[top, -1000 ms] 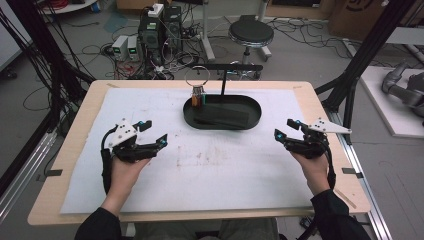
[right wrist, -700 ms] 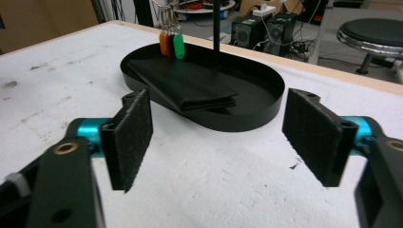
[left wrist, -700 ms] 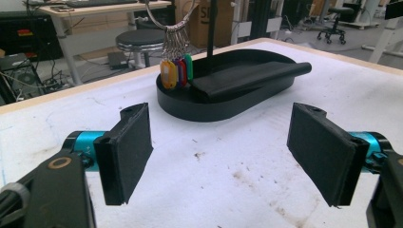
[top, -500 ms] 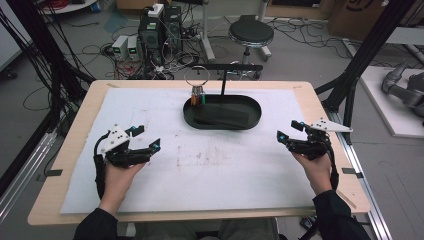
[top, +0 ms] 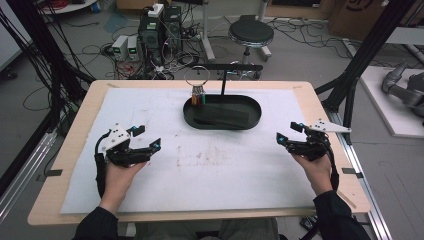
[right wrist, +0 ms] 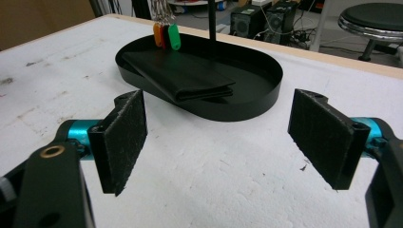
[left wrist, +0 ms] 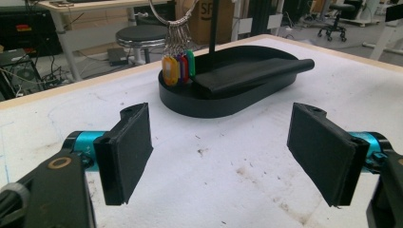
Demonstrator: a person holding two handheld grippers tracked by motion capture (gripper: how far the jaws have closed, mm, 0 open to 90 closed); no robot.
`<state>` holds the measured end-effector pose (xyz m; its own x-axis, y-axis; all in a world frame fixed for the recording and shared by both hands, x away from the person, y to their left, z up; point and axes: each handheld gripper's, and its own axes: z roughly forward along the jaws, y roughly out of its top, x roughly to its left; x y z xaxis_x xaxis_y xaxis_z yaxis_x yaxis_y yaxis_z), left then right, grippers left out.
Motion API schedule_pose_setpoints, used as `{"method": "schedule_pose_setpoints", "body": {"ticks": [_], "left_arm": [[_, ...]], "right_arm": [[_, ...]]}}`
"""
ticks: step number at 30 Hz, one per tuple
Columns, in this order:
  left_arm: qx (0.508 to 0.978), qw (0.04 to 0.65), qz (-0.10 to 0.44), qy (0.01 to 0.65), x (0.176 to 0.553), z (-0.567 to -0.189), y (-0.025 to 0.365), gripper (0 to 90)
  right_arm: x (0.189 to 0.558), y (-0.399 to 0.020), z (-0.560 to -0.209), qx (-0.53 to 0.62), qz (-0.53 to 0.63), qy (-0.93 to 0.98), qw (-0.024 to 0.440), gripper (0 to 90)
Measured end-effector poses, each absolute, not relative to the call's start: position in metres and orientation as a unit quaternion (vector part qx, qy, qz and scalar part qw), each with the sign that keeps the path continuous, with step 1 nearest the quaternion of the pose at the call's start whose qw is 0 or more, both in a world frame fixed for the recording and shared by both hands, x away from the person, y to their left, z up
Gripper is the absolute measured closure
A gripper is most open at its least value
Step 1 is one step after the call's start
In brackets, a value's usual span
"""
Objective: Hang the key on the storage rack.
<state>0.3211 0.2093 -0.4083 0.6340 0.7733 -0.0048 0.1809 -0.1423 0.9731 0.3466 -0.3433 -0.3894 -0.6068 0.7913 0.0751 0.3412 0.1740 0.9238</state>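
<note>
Your left gripper is holding its jaws spread wide, with nothing between the pads but bare white mat. In the left gripper view those two black pads are framing the stained mat, and beyond them the tray is sitting a little to the far right. Your right gripper is likewise released: its jaws have just been opening and are now standing at full spread, with nothing between them. In the right gripper view its pads are facing the near rim of the tray.

Both grippers are resting low over the white mat, well apart from each other, your left hand at the near left and your right hand at the near right. Neither is touching the tray.

The black oval tray is lying at the far middle of the table, between the two grippers and beyond them. Inside it a folded black cloth is lying flat along the floor of the tray. A thin black post is rising from the tray, and a metal key ring is hanging by it, carrying orange, red and green key tags that are dangling over the left end of the tray.

The wooden table is showing around the mat's edges.
</note>
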Motion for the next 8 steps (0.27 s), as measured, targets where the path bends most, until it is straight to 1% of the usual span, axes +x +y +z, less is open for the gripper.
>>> {"method": "schedule_pose_setpoints", "body": {"ticks": [8], "left_arm": [[0.713, 0.557, 0.258, 0.338, 0.3254, -0.4103, 0.2084, 22.9]], "right_arm": [[0.3464, -0.3441, -0.3904, 0.386, 0.506, 0.739, 0.222, 21.0]]}}
